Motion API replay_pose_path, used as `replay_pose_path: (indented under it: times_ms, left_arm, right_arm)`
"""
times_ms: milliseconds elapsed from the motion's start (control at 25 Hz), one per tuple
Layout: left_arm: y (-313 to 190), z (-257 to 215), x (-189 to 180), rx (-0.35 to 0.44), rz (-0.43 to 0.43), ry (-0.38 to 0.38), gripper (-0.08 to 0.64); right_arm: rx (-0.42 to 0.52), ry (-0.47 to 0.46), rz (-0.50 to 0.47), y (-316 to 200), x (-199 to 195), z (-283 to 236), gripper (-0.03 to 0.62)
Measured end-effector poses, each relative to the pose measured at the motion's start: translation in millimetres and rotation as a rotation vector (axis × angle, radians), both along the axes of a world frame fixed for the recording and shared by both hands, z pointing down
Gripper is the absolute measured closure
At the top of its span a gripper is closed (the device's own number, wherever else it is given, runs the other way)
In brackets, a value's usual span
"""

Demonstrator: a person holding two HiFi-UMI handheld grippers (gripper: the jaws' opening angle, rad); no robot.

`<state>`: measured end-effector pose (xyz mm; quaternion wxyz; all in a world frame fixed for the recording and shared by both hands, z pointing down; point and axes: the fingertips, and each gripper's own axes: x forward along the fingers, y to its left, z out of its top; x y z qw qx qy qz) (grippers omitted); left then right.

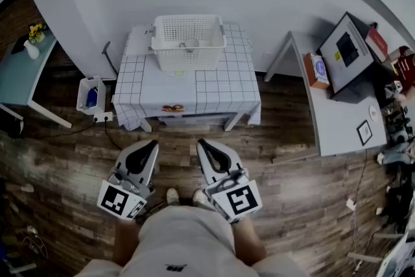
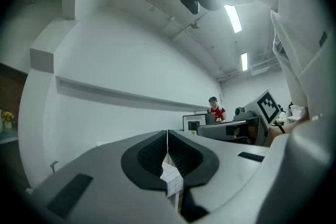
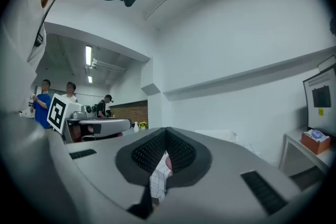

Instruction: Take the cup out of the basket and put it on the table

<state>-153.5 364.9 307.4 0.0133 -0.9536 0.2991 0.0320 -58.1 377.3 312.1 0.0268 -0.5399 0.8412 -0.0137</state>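
Note:
A white slatted basket (image 1: 188,41) stands at the far side of a small table (image 1: 220,91) with a white checked cloth. A pale cup (image 1: 190,44) shows inside the basket. Both grippers hang low near the person's legs, well short of the table. My left gripper (image 1: 150,147) is shut with nothing in it, its jaws meeting tip to tip (image 2: 167,136). My right gripper (image 1: 203,145) is shut and empty too (image 3: 167,134). Both gripper views look upward at the white wall, and a strip of checked cloth shows through each pair of jaws.
A white bin (image 1: 91,95) sits on the floor left of the table. A grey desk (image 1: 337,120) with a monitor (image 1: 347,48) stands to the right, a teal table (image 1: 19,74) to the left. Cables lie on the wood floor. People stand in the far background.

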Motion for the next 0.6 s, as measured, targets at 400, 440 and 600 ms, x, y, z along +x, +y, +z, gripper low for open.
replay_pose_path:
  times_ms: [400,440,600]
  left_arm:
    - [10,0,23,-0.008,-0.025,-0.021,0.545]
    - [11,-1,25,-0.009,-0.029,-0.021,0.545]
    - [10,-3,32,-0.006,-0.043,-0.025,0.545]
  right_arm:
    - [0.038,-0.031,0.000,11,26,-5,0.578]
    - [0.040,-0.034,-0.003,11,29,-5,0.578]
    - [0.044,-0.023,-0.011,10,39,-4,0.578]
